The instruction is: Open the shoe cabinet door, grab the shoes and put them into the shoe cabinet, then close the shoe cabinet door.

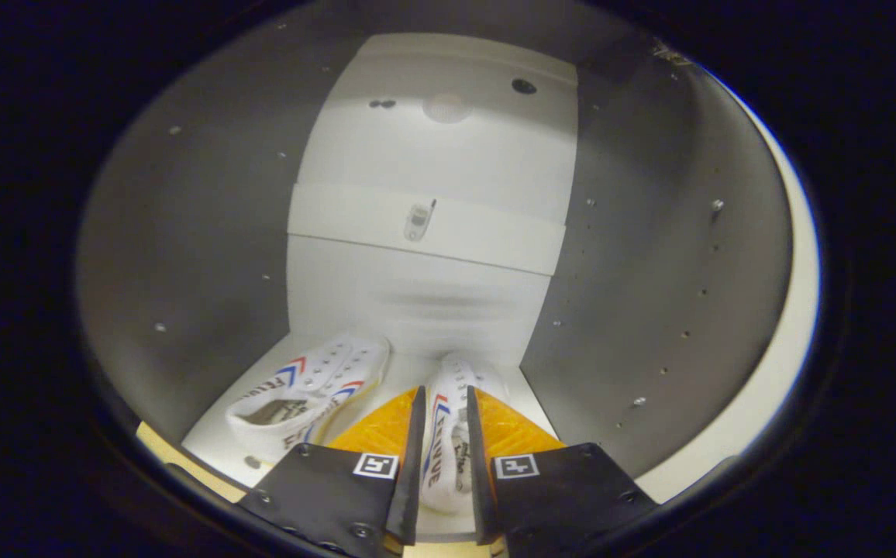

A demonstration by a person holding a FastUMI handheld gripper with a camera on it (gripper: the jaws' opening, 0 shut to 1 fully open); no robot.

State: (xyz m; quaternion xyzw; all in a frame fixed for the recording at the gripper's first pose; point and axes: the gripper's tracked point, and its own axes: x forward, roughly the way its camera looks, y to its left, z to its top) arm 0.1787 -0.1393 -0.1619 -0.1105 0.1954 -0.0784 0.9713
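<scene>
I am looking into the open shoe cabinet (208,232). A white shoe (448,442) with red and blue stripes is pinched by its side between my fingers, toe pointing at the back panel (432,294). My gripper (445,395) is shut on it, low over the white cabinet floor (215,438). Whether the shoe's sole touches the floor I cannot tell. The matching second shoe (304,395) lies on the floor just left of my left finger, angled toward the back left corner.
Grey side walls with rows of peg holes stand close on the left and the right (649,271). A white cross rail with a small metal bracket (417,221) runs across the back panel. The cabinet's pale front edge (789,349) curves along the right.
</scene>
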